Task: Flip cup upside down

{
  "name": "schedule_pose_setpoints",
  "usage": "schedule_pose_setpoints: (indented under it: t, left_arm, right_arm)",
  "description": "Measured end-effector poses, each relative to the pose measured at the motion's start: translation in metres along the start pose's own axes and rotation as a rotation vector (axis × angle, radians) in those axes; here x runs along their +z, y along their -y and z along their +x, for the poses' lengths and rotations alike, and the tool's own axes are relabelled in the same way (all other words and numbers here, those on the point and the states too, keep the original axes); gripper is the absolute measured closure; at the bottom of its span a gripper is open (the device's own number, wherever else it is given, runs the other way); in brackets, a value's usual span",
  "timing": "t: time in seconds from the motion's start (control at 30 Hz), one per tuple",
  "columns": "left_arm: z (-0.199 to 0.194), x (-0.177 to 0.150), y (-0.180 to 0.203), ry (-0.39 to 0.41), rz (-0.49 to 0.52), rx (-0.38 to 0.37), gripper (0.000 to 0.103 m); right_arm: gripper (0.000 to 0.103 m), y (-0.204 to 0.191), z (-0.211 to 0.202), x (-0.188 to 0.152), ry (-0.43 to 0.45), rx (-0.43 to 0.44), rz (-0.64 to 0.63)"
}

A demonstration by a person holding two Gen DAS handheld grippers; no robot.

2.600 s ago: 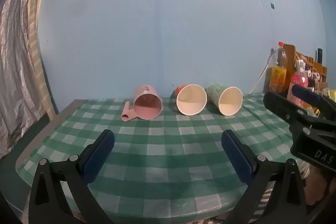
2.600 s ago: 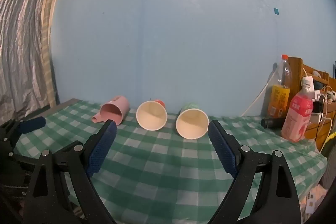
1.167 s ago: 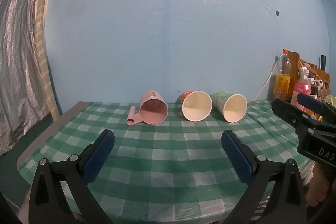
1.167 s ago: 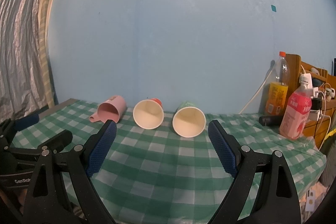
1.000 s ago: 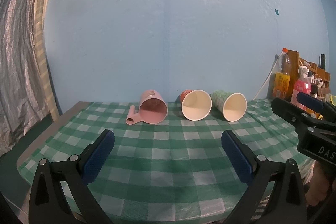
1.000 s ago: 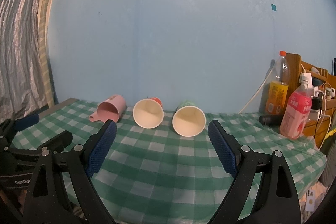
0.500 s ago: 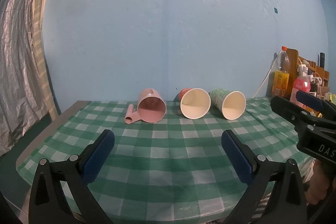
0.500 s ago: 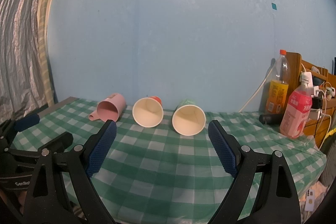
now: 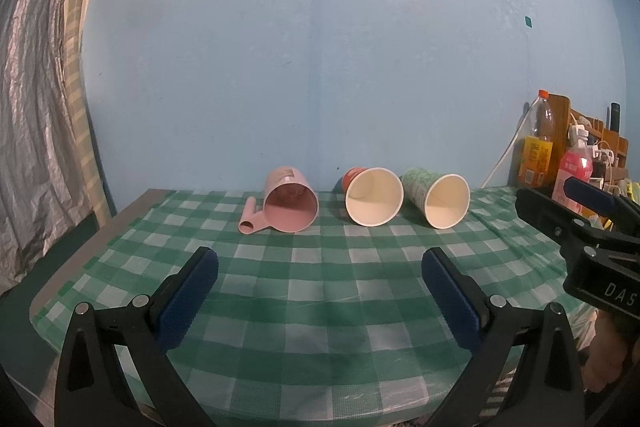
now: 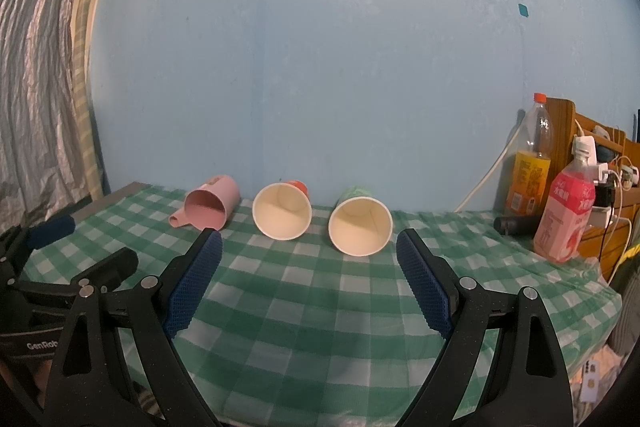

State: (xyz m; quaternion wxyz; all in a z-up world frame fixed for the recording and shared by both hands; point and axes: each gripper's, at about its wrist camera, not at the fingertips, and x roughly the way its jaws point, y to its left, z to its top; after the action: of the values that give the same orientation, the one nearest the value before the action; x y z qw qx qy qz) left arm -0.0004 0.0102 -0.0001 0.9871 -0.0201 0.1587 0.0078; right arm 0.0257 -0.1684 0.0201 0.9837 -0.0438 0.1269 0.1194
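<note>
Three cups lie on their sides at the table's [image 9: 256, 291] far edge, mouths toward the cameras: pink mug [image 9: 290, 205] at 11 o'clock, red paper cup [image 9: 374, 195] at 12, green paper cup [image 9: 440, 194] at 1. The left gripper [image 9: 320, 269] and the right gripper [image 10: 308, 253] both hover with jaws spread wide, holding nothing.

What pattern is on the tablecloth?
Green and white checks on the tablecloth, clearest in the right wrist view.

Three cups in all: one pink mug [image 9: 291, 205], two paper cups, red-sided [image 9: 374, 196] and green-sided [image 9: 438, 194]. Two bottles: one orange-capped [image 10: 530, 163], one pink [image 10: 568, 209]. One checkered tabletop [image 9: 320, 291]. Two grippers, left [image 9: 318, 301] and right [image 10: 308, 281].
</note>
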Motion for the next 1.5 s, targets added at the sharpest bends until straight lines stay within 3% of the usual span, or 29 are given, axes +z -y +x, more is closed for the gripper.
schedule_pose_setpoints:
  t: [1.03,1.2,1.5]
  left_arm:
    - [0.001,-0.002,0.000,-0.010,0.007,0.002,0.000]
    - [0.011,0.006,-0.006,-0.063,0.005,-0.029,0.000]
    - [0.049,0.045,-0.033,-0.169,-0.029,-0.005,0.000]
  right_arm:
    - [0.015,-0.001,0.004,-0.001,-0.026,-0.001,0.000]
    - [0.015,0.000,0.008,0.003,-0.044,0.008,-0.009]
    - [0.015,-0.004,0.051,0.032,-0.186,0.079,-0.006]
